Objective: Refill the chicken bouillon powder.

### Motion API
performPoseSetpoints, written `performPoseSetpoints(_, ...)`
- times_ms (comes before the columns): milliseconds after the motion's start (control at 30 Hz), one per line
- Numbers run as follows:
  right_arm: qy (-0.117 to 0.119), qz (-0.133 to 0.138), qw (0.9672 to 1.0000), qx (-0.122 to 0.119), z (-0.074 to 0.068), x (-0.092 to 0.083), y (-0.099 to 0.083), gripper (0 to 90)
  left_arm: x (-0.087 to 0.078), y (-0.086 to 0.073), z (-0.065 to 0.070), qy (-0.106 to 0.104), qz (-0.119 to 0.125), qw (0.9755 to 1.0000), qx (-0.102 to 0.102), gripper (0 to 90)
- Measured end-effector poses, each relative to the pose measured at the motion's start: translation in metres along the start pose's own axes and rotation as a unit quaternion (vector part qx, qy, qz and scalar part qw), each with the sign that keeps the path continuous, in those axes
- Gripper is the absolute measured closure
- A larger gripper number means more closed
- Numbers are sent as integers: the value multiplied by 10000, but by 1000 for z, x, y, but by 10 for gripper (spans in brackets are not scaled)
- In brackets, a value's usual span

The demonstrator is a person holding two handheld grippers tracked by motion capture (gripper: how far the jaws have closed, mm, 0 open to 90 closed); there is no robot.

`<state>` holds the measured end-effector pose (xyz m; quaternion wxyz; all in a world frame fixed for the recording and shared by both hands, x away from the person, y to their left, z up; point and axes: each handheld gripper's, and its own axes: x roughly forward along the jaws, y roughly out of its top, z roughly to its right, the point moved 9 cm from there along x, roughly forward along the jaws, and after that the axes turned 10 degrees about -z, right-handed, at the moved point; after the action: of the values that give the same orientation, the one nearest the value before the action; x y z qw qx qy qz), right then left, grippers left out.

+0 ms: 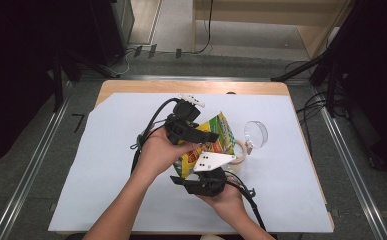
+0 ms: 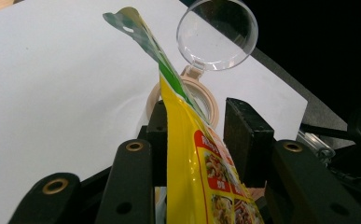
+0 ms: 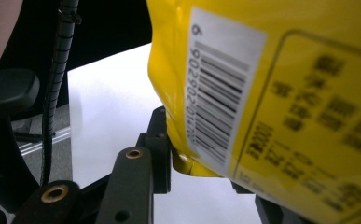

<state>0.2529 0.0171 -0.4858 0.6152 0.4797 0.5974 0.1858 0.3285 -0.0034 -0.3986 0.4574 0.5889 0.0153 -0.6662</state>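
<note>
A yellow and green snack bag (image 1: 222, 131) is held up over the white sheet (image 1: 106, 165) between both grippers. My left gripper (image 1: 206, 136) is shut on the bag's upper part. In the left gripper view the bag (image 2: 187, 154) runs up between the jaws of the left gripper (image 2: 194, 135), its torn top pointing away. My right gripper (image 1: 205, 170) holds the bag from below. In the right gripper view the right gripper (image 3: 201, 154) has one pad against the bag's bottom corner (image 3: 281, 93), beside a barcode; the other jaw is hidden behind the bag.
An open jar with a beige rim (image 1: 241, 154) stands just right of the bag, its clear hinged lid (image 1: 256, 133) flipped back. From the left gripper, the jar's rim (image 2: 210, 103) and lid (image 2: 218, 35) lie straight ahead. The wooden table edge (image 1: 146, 86) runs along the back.
</note>
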Motion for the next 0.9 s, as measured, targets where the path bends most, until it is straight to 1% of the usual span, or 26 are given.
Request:
performPoseSetpoints(133, 44, 1, 10000, 3, -1, -1, 0, 671, 0, 1, 1, -1, 31, 10000, -12, 651)
performPoseSetpoints(267, 28, 0, 10000, -28, 0, -1, 0, 669, 0, 1, 1, 28, 37, 10000, 31, 654)
performPoseSetpoints(367, 33, -1, 10000, -26, 0, -1, 0, 669, 0, 2, 1, -4, 57, 10000, 1, 657)
performPoseSetpoints(567, 44, 13, 10000, 11, 0, -2, 1, 669, 0, 4, 1, -10, 83, 10000, 29, 658)
performPoseSetpoints(633, 76, 28, 9999, 63, -1, -2, 2, 669, -1, 6, 2, -7, 90, 10000, 33, 657)
performPoseSetpoints(700, 96, 64, 9999, 87, 0, -2, 4, 669, -2, 7, 2, -25, 102, 9999, 3, 654)
performPoseSetpoints(833, 93, 83, 9999, 84, 1, -3, 6, 668, -2, 10, 1, -18, 50, 10000, 1, 657)
performPoseSetpoints(900, 132, 82, 9998, 133, 1, -3, 7, 669, -3, 11, 0, -45, 57, 10000, -39, 661)
